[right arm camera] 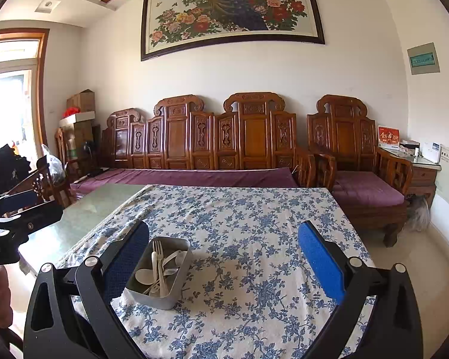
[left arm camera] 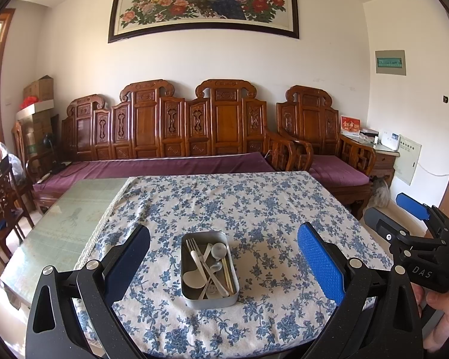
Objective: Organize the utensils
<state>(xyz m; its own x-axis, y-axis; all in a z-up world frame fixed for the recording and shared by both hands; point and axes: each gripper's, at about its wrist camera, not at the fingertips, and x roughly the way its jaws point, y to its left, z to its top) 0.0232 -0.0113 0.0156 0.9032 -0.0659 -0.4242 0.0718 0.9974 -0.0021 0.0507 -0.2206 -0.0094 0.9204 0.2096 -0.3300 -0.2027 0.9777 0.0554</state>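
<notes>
A grey metal tin (left arm camera: 191,297) stands on the blue-flowered tablecloth (left arm camera: 254,209), near the table's front. Inside lie a metal fork (left arm camera: 193,248), white spoons (left arm camera: 194,278), a small ladle and pale chopsticks (left arm camera: 228,272), all jumbled together. My left gripper (left arm camera: 223,261) hovers above the tin, open, its blue pads wide on either side with nothing between them. In the right wrist view the same tin (right arm camera: 176,297) sits left of centre, by the left finger. My right gripper (right arm camera: 223,261) is open and empty over the cloth.
The right gripper (left arm camera: 416,224) shows at the right edge of the left wrist view, a hand below it. A bare glass tabletop (left arm camera: 66,218) lies left of the cloth. A carved wooden sofa (left arm camera: 170,131) with purple cushions stands behind the table, chairs to the left.
</notes>
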